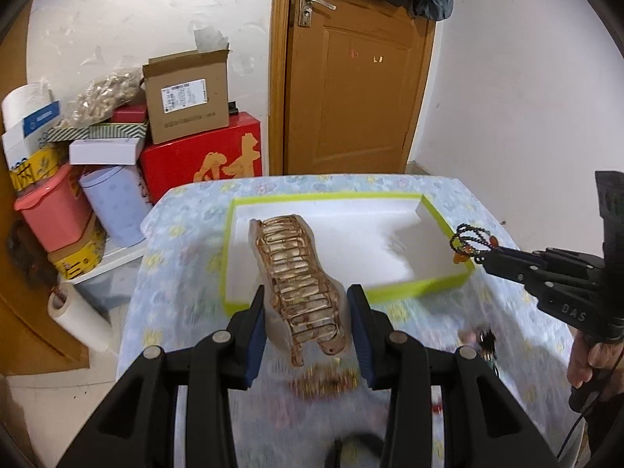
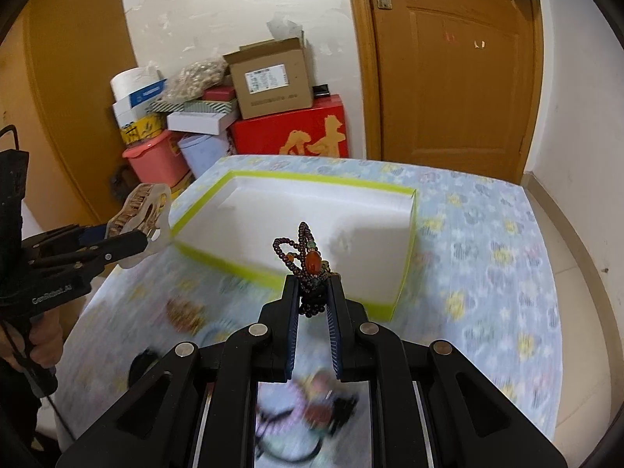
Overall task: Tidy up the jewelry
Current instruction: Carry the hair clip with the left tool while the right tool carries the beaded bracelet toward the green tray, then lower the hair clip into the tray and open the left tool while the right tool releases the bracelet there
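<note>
A large translucent pink hair claw clip (image 1: 300, 273) with gold teeth hangs above the table, and my left gripper (image 1: 307, 294) is shut on its lower part. The right wrist view shows the same clip (image 2: 142, 206) in the left gripper (image 2: 146, 240), just left of the box corner. My right gripper (image 2: 312, 279) is shut on a dark beaded bracelet (image 2: 310, 261) with an orange stone, in front of the box's near wall. From the left wrist view, that bracelet (image 1: 470, 240) dangles at the right gripper (image 1: 483, 259) over the box's right corner. The white box (image 1: 413, 291) with a lime-green rim (image 2: 234, 266) holds nothing visible.
Blurred jewelry pieces (image 1: 325, 382) (image 2: 185, 312) and a tangle of bands (image 2: 312, 401) lie on the flowered blue tablecloth (image 2: 487, 234) near me. Beyond the table's far left stand stacked cardboard boxes (image 1: 187, 101), a pink bucket (image 1: 54, 210) and a paper roll (image 1: 78, 319). A wooden door (image 1: 351, 78) is behind.
</note>
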### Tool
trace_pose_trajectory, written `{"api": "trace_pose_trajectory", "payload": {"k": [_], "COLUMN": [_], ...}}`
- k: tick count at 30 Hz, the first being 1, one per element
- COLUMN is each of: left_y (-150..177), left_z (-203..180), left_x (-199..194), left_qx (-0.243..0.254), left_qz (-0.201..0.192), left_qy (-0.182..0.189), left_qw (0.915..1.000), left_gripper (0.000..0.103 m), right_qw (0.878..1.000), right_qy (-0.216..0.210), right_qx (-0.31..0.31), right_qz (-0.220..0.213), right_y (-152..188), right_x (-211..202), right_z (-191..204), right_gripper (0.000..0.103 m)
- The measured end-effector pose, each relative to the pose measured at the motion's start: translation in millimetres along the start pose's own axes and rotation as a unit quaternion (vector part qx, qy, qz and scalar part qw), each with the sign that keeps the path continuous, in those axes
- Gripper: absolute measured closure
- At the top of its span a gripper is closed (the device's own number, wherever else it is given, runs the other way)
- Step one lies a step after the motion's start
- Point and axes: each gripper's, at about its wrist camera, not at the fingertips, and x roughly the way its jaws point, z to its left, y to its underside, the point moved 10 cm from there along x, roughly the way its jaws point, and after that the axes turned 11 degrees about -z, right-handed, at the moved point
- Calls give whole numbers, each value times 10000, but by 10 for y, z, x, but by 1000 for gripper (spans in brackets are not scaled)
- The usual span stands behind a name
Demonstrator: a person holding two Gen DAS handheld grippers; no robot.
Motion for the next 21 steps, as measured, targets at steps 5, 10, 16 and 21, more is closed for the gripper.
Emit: {"api": "trace_pose_trajectory", "payload": {"k": [5, 10, 16, 21], "left_y": [-91, -139, -121, -15], "left_z": [38, 67, 155, 239], "left_x": [359, 710, 1076, 1272], "left_qx": [39, 144, 192, 43], "left_qz": [87, 200, 382, 580], "left_qy": [79, 140, 74, 41], "left_qw": [9999, 9996, 9991, 9983], "left_gripper": [62, 62, 62, 62], "right_qw": [9998, 9988, 9971, 9962], "right_qy": [119, 329, 554, 652], "right_qx": [-17, 89, 197, 214], "right_qz": [134, 361, 477, 535], "right_y": [-99, -94, -117, -118], "right_x": [398, 826, 1147, 1269], "right_z": [-171, -432, -651, -728], "right_gripper": [89, 89, 89, 88]}}
